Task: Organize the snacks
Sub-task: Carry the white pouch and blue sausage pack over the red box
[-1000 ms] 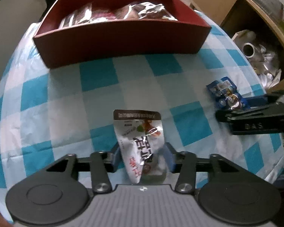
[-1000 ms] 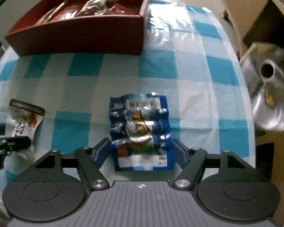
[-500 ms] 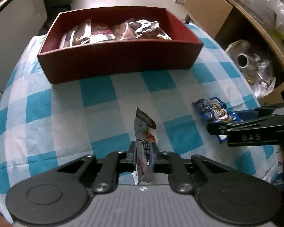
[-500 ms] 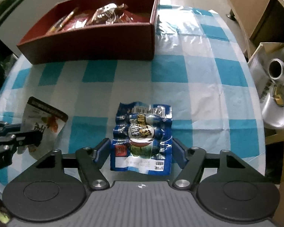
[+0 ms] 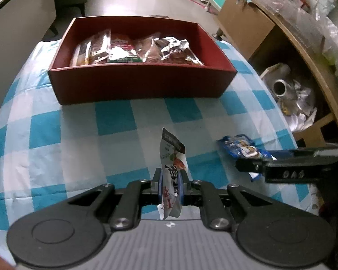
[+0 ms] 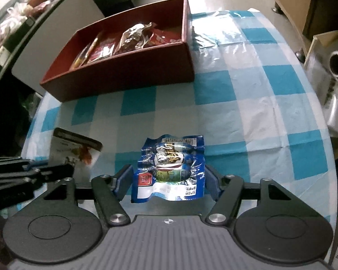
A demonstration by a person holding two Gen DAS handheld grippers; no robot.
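The left gripper (image 5: pixel 170 185) is clenched on a white packet (image 5: pixel 172 175), pinching it edge-on so it stands up above the checked cloth (image 5: pixel 115 121). The right gripper (image 6: pixel 166 177) has just been closing around a blue packet (image 6: pixel 171 168); its right finger touches the packet's edge, while a small gap shows at the left one, so a firm grip cannot be told. The red box (image 5: pixel 142 83), with snacks (image 5: pixel 135 49) inside, sits at the far side of the table.

Box (image 5: pixel 144 85) with snacks (image 5: pixel 135 49) at table's (image 5: pixel 45 123) far side; white packet (image 5: pixel 172 175) left of blue packet (image 6: pixel 171 168), both nearer.
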